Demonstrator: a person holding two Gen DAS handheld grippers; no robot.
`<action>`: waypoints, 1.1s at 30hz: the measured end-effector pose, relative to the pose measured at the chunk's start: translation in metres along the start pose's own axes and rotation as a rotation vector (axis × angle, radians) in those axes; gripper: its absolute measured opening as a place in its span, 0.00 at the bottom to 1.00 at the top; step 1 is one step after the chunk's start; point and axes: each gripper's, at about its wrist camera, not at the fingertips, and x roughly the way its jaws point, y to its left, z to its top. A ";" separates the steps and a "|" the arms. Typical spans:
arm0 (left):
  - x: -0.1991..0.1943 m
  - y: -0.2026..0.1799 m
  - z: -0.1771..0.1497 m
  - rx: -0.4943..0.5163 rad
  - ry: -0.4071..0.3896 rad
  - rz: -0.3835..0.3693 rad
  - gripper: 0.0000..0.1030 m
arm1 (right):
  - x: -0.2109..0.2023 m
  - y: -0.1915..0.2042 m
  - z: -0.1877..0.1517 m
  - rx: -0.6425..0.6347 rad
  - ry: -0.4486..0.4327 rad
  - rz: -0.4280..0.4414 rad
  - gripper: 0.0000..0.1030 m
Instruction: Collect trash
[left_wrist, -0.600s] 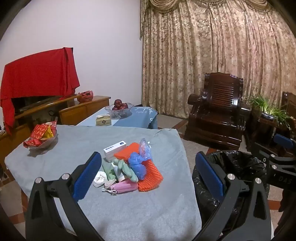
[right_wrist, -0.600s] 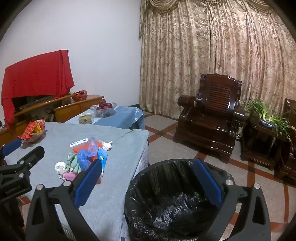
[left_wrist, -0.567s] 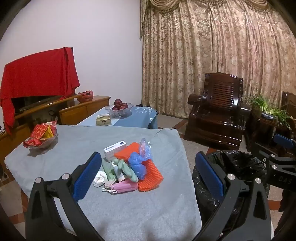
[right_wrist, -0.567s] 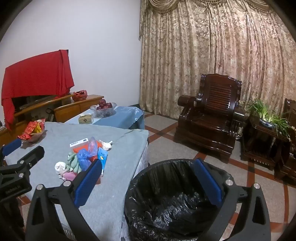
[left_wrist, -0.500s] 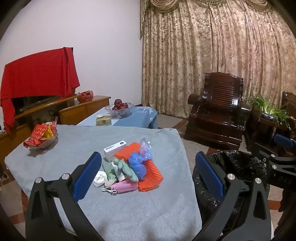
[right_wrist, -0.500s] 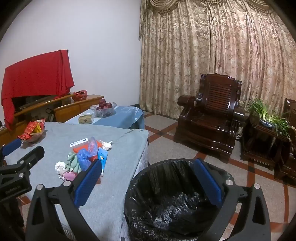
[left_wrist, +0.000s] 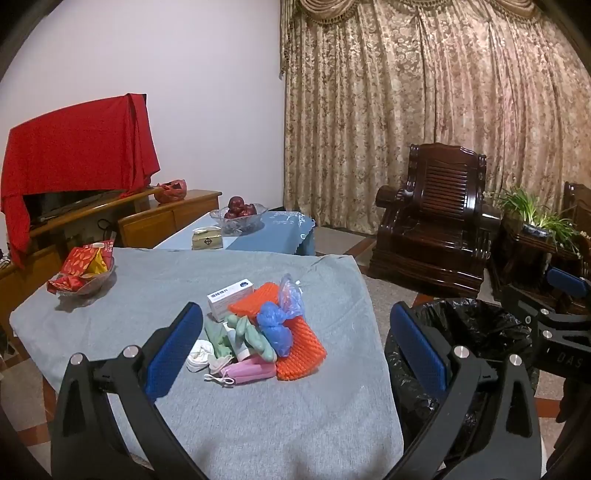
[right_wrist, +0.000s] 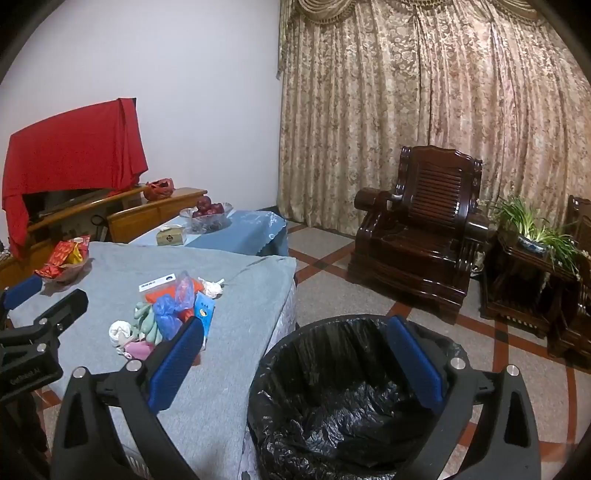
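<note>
Carved armchair (left_wrist: 436, 225) before patterned curtains (left_wrist: 424, 110); fruit bowl (left_wrist: 238, 214) on side table.

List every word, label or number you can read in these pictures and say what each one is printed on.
"DAS": pale letters on the black body of the right gripper, cut off at the frame edge.
White box in the trash pile: blue print, too small to read.
Left gripper body: pale lettering, too blurred to read.
Blue packet: small marks, unreadable.
Tissue box on the far table: emblem only, no readable text.

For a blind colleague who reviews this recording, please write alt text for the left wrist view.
The open left gripper hovers empty over a grey-clothed table, facing a small trash pile: a white box, orange mesh, blue bags, a pink mask. A black-lined bin stands beside the table on the right, where the right gripper is partly visible; behind are a wooden armchair and curtains.
</note>
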 end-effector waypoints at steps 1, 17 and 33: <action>0.000 0.000 0.000 0.000 0.000 0.000 0.95 | 0.000 0.000 0.000 0.000 0.000 0.000 0.94; 0.009 0.008 -0.005 -0.002 0.001 0.000 0.95 | 0.002 0.001 -0.001 -0.001 0.002 -0.002 0.94; 0.009 0.009 -0.005 -0.003 0.001 0.000 0.95 | 0.003 -0.001 -0.002 -0.001 0.005 -0.001 0.94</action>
